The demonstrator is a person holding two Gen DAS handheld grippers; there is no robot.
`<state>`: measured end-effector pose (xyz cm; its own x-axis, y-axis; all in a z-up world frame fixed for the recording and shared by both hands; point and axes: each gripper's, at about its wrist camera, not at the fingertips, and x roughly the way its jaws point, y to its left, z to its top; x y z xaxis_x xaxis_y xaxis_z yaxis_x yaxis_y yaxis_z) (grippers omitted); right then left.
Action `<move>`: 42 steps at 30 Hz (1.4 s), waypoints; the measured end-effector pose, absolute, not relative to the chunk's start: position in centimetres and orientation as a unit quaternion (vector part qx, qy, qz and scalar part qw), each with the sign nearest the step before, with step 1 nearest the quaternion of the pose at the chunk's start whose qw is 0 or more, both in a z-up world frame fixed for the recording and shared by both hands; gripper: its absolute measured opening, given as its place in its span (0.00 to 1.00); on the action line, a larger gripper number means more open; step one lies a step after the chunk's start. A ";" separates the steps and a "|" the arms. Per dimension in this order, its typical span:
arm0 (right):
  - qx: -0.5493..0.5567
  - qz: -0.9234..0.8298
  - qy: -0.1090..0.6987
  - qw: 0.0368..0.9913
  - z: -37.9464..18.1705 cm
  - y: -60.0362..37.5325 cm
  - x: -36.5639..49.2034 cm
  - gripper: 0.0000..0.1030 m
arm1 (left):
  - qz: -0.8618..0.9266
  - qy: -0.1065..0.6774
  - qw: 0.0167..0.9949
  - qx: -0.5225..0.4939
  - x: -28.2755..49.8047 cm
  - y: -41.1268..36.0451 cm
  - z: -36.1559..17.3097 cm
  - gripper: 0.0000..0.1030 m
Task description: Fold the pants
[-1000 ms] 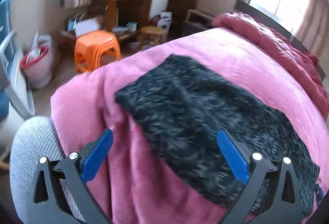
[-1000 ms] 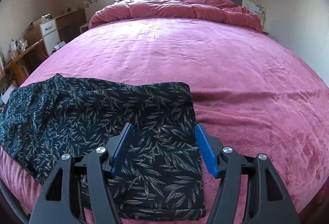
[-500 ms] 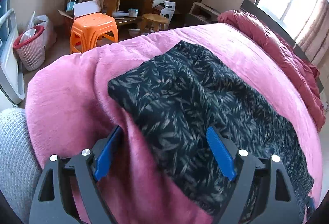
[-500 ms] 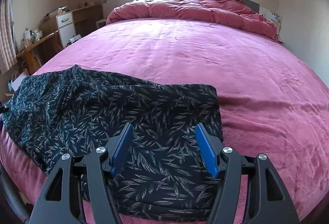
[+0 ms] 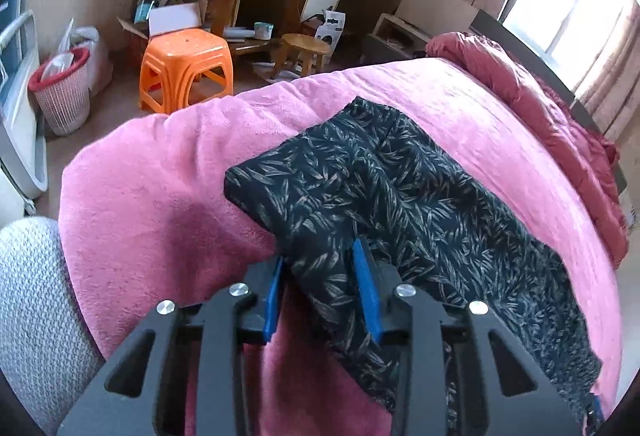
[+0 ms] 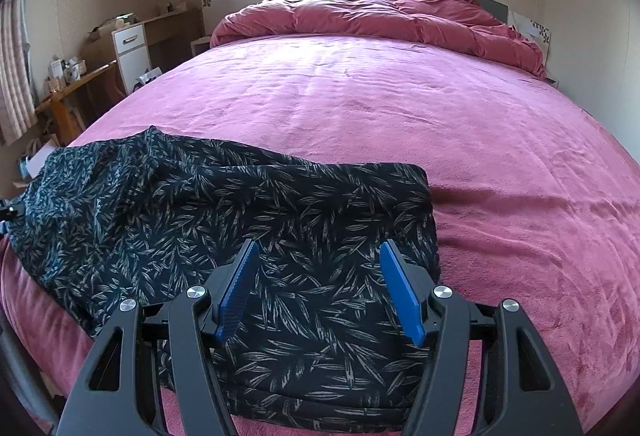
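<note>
Left gripper (image 5: 320, 288) was gaping a second ago; now its jaws are closing on the near edge of the pants (image 5: 400, 204), fabric bunched between them, so looks like the fold's starting. Right gripper (image 6: 318, 288) hangs half-open over the other end, holding nothing. Pants are spread across the pink bed (image 6: 360, 96).

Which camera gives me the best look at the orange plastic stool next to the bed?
The left wrist view. The orange stool stands there in full on the floor past the pink bed's edge, near a small wooden stool. The right wrist view looks up the bed toward the window and does not show it at all.
</note>
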<state>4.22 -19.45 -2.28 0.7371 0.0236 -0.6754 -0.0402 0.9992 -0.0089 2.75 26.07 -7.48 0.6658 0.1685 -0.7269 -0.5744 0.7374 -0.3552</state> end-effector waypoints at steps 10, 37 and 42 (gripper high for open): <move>0.003 0.022 0.368 0.930 -2.4 -20.3 4.3 0.60 | 0.131 0.341 0.837 -0.408 4.0 29.8 -10.2 0.16; 0.148 0.099 0.340 0.924 -1.3 -24.0 4.2 0.60 | -0.146 0.243 0.957 -0.055 3.5 2.6 4.6 0.07; 0.214 0.142 0.338 0.906 -1.4 -25.0 4.4 0.67 | -0.201 0.269 0.942 0.009 2.4 -3.3 2.3 0.07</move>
